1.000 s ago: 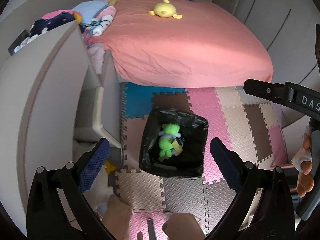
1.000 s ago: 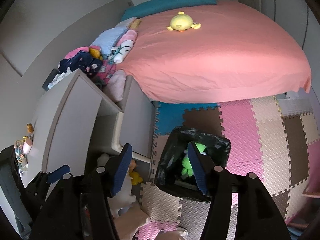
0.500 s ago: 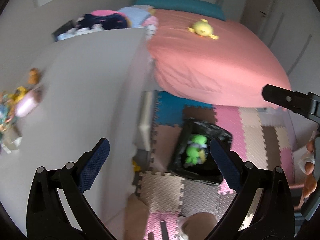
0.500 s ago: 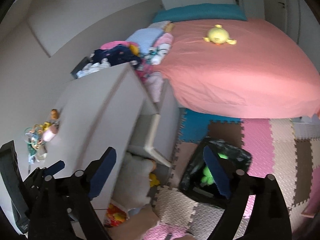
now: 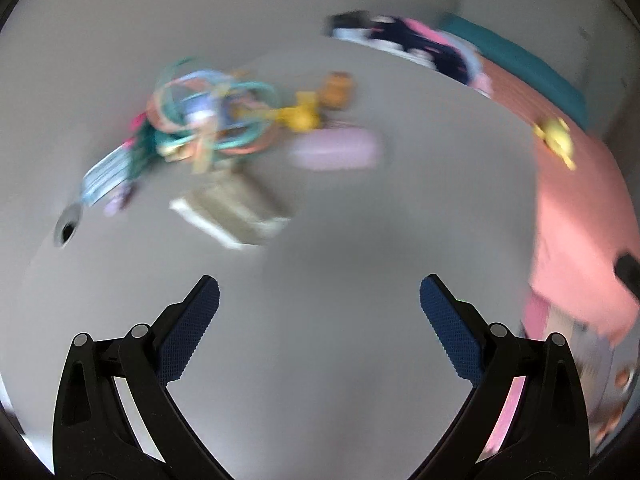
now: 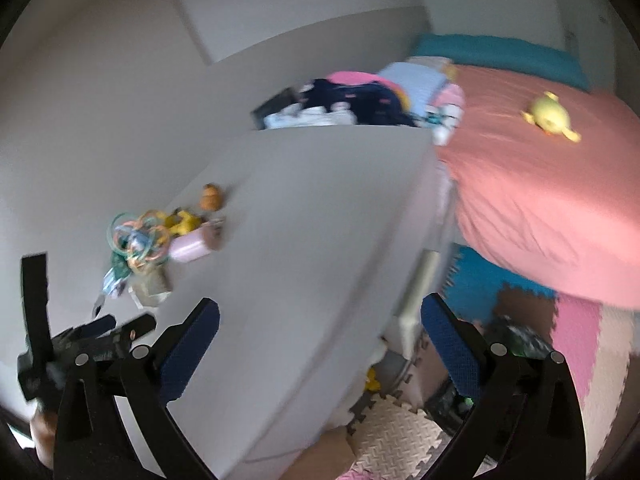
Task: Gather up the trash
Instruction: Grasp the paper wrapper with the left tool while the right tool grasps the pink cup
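Swung from bin to desk [image 5: 360,240], left gripper [image 5: 320,300] empty.

1. The clutter [image 5: 224,128] on the desk [image 5: 360,240] is motion-smeared in the left view; single items cannot be told.
2. The bin [image 6: 516,344] is mostly hidden behind the right gripper's finger [image 6: 452,344].
3. The bed [image 5: 580,208] is cut off by the left view's edge.
4. The clothes [image 5: 420,48] are blurred.

The left tongs [image 5: 319,294] are showing glossy black arms with silver screw heads. The right tongs [image 6: 320,318] are wearing matching blue, dimpled fingertip pads [image 6: 192,344].
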Demonstrator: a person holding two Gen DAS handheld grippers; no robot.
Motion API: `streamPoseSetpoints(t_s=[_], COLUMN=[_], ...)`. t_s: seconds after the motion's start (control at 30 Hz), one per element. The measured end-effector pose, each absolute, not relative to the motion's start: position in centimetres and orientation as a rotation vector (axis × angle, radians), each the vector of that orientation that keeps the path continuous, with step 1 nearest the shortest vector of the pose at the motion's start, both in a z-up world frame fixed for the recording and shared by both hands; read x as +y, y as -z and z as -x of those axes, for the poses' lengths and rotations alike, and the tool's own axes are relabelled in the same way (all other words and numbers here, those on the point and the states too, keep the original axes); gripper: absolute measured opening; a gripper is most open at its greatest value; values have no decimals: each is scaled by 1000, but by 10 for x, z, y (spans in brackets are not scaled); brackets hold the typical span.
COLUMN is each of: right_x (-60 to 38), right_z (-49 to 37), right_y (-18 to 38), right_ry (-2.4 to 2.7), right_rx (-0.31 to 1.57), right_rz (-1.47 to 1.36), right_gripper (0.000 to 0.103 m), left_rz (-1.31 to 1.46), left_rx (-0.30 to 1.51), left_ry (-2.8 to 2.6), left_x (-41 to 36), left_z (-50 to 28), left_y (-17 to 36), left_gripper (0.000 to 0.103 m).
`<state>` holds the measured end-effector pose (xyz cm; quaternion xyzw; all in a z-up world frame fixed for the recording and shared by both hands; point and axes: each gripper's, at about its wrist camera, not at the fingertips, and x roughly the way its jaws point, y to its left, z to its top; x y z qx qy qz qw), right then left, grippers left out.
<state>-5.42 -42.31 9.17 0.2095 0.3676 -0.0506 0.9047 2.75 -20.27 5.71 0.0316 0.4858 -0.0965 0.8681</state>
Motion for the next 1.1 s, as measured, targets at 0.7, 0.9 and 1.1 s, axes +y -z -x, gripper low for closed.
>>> streamPoseSetpoints(t_s=[0.7, 0.9, 1.1], right_x=[-288, -258, -243], right_z=[-97, -130, -155], right_y=[-96, -79, -64], right_ry=[-219, -279, -289], right_rx=[919, 969, 975], right_rz=[-31, 94, 157], right_gripper=[101, 101, 101], left_rz=[50, 55, 68], left_rx=[1094, 1088, 1090], left_ry=[84, 175, 197], left_x=[-143, -106, -84], left_z=[-118, -115, -117], left_y=[-17, -21, -24], left_gripper=[42, 30, 28])
